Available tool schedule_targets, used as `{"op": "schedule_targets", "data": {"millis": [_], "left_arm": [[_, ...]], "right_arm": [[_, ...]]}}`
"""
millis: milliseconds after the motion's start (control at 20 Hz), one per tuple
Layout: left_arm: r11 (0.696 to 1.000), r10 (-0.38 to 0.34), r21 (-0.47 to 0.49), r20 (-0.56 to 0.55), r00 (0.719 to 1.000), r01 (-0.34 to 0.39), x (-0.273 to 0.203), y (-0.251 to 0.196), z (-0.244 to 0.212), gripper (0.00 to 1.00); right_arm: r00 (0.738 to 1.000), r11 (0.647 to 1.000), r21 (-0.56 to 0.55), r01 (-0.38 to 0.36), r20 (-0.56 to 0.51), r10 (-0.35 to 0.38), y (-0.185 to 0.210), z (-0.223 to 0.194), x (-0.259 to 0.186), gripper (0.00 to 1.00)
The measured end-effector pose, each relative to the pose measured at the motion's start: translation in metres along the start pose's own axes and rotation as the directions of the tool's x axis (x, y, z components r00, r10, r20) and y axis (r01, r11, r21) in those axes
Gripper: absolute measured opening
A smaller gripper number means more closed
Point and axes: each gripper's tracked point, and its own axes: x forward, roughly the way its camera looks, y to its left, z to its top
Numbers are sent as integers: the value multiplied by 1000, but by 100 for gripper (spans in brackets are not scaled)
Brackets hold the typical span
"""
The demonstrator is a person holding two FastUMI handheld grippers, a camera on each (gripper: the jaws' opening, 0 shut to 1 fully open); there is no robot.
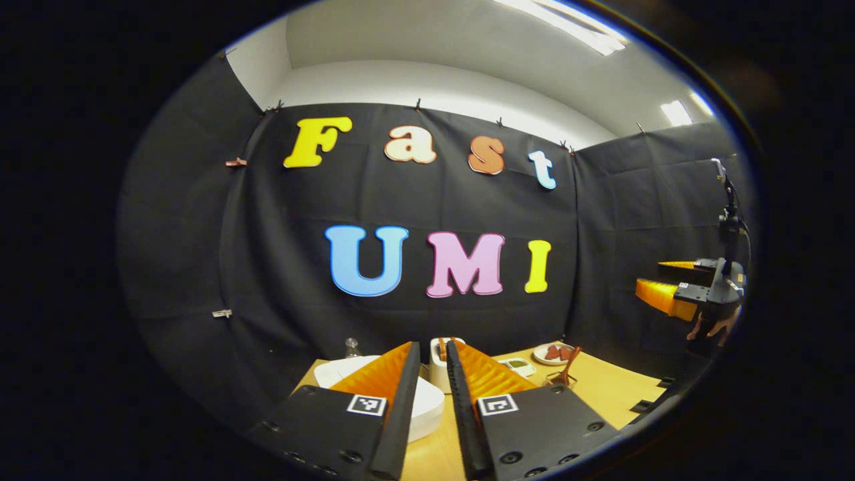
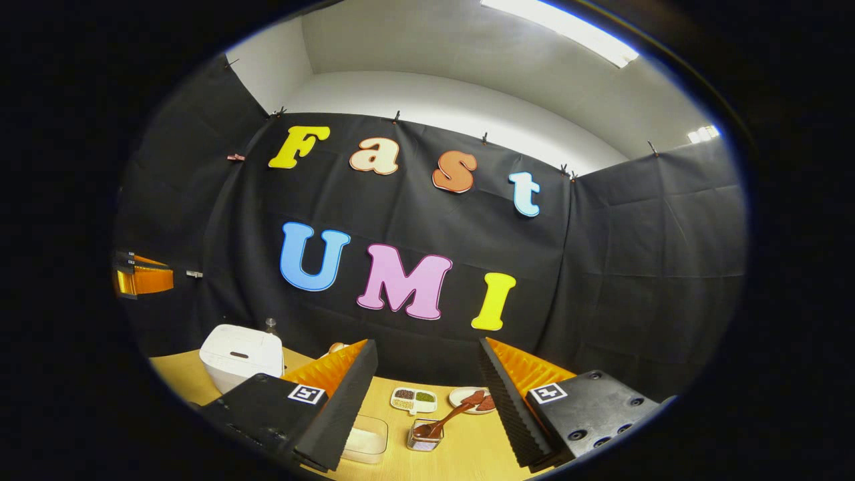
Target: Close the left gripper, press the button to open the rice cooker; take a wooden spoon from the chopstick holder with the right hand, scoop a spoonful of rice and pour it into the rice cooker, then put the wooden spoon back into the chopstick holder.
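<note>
The white rice cooker (image 2: 240, 357) stands at the table's left with its lid down; in the left gripper view the rice cooker (image 1: 427, 404) lies partly behind my fingers. A wooden spoon (image 2: 449, 417) leans in a small clear holder (image 2: 424, 435); the spoon (image 1: 569, 367) also shows right of my left gripper's fingers. A clear box of white rice (image 2: 366, 437) sits beside the holder. My left gripper (image 1: 433, 346) hangs above the table, fingers a narrow gap apart, nothing between them. My right gripper (image 2: 427, 351) is wide open and empty, well above the table.
A divided dish (image 2: 414, 399) and a plate with red pieces (image 2: 471, 399) lie toward the back wall. A white container (image 1: 437, 364) stands behind the cooker, a small bottle (image 2: 270, 325) at the back left. A hand holds the right gripper (image 1: 658, 280) far right.
</note>
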Motion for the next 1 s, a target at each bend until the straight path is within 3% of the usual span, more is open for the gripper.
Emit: {"op": "schedule_targets", "data": {"millis": [50,200,250,550,800,1000], "left_arm": [[1000,-17,5,-25,1000,17,2,1,-5,34],[998,-55,29,-99,994,58,19,8,-18,5],[996,-74,39,-133,988,80,26,9,-26,9],[983,-151,65,-267,952,174,85,43,-51,7],[948,-302,-48,-446,842,315,131,54,-102,7],[940,-315,-62,-539,781,335,168,80,-139,7]], "right_arm": [[1000,1000,-4,3,0,-3,-1,0,-1,95],[1000,1000,-15,13,-5,-13,-6,-3,-3,95],[1000,1000,-20,16,-7,-16,-7,-4,-3,95],[998,999,-40,34,-43,-36,-23,-16,-12,95],[995,995,-59,82,-53,-85,-47,-19,-15,95],[990,989,-75,124,-62,-129,-64,-23,-17,95]]}}
